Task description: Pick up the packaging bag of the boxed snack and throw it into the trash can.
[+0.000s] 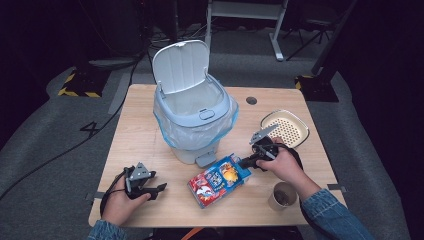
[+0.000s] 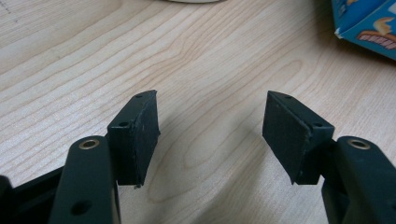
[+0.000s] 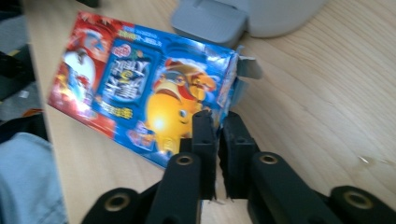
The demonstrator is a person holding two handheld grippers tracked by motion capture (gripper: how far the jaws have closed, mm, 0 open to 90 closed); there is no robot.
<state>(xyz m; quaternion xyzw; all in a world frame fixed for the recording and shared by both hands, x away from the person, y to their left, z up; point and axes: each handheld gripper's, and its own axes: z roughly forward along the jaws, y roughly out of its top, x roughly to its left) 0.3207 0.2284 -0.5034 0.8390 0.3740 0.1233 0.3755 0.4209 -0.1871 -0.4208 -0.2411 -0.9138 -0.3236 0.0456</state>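
The right gripper (image 3: 217,122) had its jaws pinched together on the near edge of the colourful carton (image 3: 140,88), right by the torn-open end flap, with only a thin strip of cardboard between the pads. That was the weak point: a grip so close to the corner could let the carton swing or peel out once it came up off the tabletop (image 3: 327,93), and the loose flap could tear further under the load. In the high view the carton (image 1: 219,180) lay flat just in front of the gripper, reaching away from it toward the person's left side, so most of its weight hung well beyond the pinch.

Just past the carton stood the pedal (image 3: 210,18) at the foot of the bin (image 1: 192,112), whose lid was up and whose blue liner hung over the rim. A carton dangling from one edge could catch on the pedal or on the liner on its way up, or strike the rim and fall outside.

Nearer the right wrist stood a paper cup (image 1: 283,195) with something dark in it; a careless elbow swing could knock it over.

The left gripper (image 2: 210,135) rested by the near left edge of the tabletop, jaws apart and holding nothing, too far off to steady the carton if it slipped.
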